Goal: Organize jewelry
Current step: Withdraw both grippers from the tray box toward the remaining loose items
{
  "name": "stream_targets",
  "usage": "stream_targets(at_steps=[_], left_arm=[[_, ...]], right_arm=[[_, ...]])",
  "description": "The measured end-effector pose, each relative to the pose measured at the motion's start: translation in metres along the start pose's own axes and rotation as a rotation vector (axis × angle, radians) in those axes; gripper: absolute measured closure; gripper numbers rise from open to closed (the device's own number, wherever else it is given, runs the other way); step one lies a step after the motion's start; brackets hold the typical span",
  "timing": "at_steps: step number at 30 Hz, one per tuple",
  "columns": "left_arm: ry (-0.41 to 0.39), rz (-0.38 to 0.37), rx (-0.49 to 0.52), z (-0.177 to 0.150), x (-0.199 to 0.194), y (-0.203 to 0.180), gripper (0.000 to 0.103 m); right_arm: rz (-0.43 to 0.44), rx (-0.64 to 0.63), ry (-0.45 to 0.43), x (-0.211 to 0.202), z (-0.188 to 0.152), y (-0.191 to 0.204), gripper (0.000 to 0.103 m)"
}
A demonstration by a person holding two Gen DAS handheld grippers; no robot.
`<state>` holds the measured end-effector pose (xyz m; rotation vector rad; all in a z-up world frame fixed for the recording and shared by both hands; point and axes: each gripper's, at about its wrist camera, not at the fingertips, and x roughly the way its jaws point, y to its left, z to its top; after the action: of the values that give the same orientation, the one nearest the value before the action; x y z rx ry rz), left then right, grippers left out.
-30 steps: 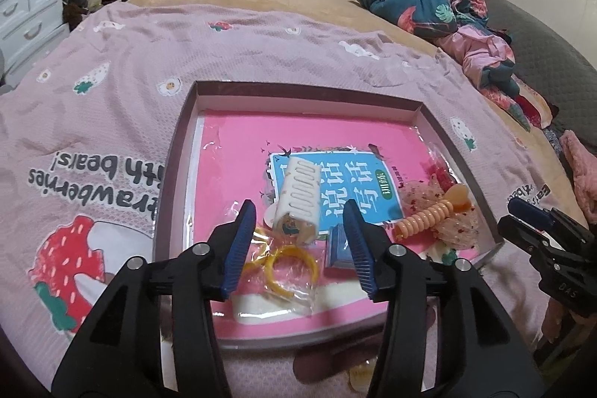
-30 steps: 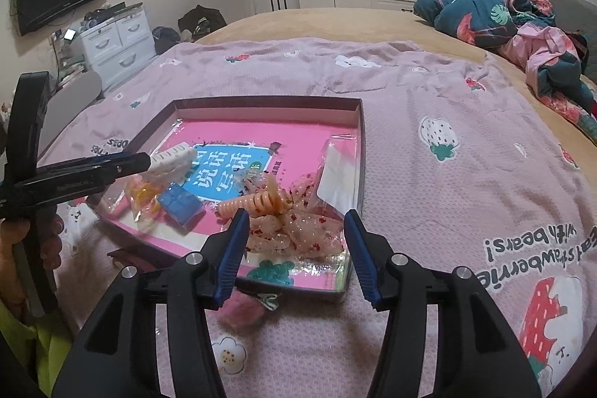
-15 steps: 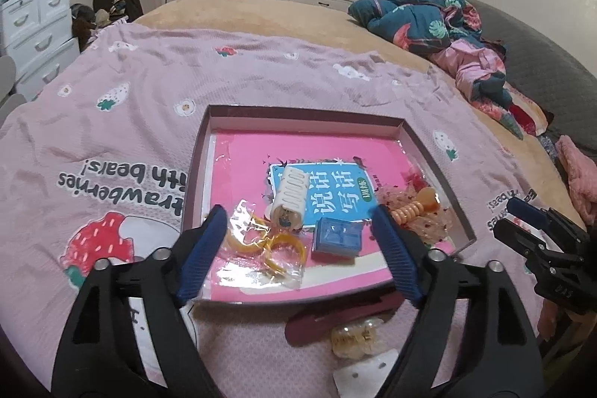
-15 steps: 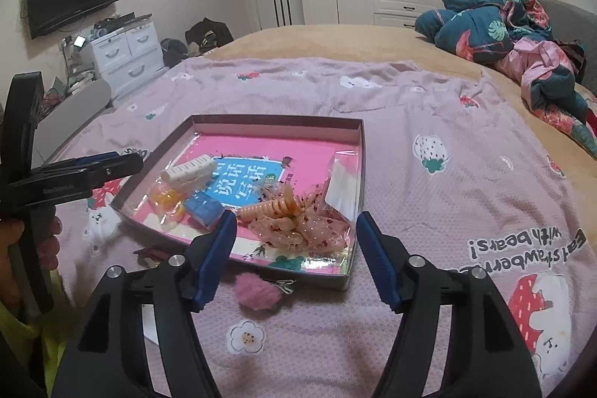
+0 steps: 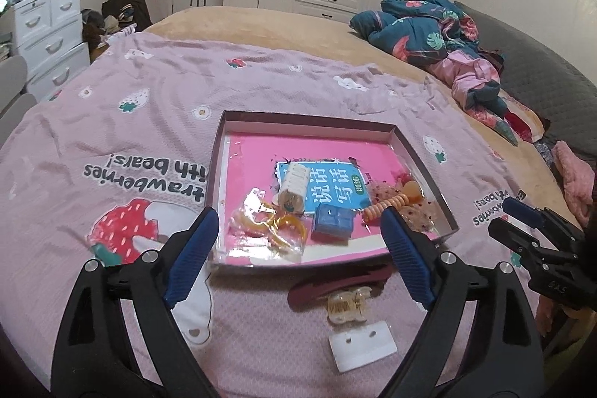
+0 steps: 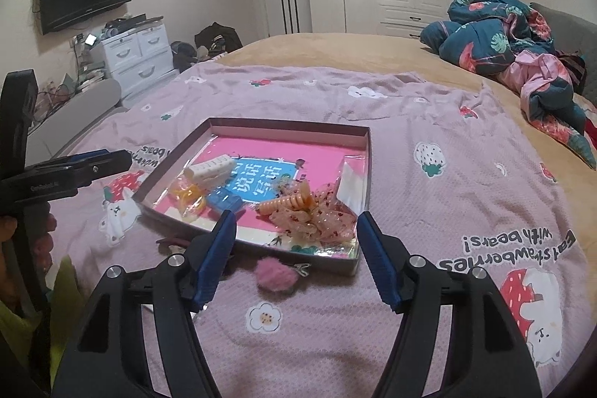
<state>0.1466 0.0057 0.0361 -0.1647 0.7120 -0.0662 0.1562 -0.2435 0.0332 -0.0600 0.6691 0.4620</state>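
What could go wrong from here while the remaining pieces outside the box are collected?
1. The pink fluffy clip lies tight against the box wall; the right gripper might nudge the box.
2. The clear claw clip rests against the dark red clip; the left gripper, jaws just opened and empty, may catch both.
3. The white card lies flat on soft blanket and may slip from the jaws.

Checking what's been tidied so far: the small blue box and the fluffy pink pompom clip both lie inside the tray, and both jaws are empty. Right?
Not quite. The pink pompom clip lies outside the tray, on the blanket by its near wall, as the right wrist view shows. The small blue box is inside, and both jaws are empty.
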Motion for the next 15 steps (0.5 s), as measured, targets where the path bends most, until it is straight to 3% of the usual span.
stream_targets(at_steps=[15], left_arm=[[0.010, 0.001, 0.019, -0.024, -0.021, -0.002, 0.021]], right_arm=[[0.023, -0.027, 0.028, -0.010, -0.019, 0.016, 0.037]])
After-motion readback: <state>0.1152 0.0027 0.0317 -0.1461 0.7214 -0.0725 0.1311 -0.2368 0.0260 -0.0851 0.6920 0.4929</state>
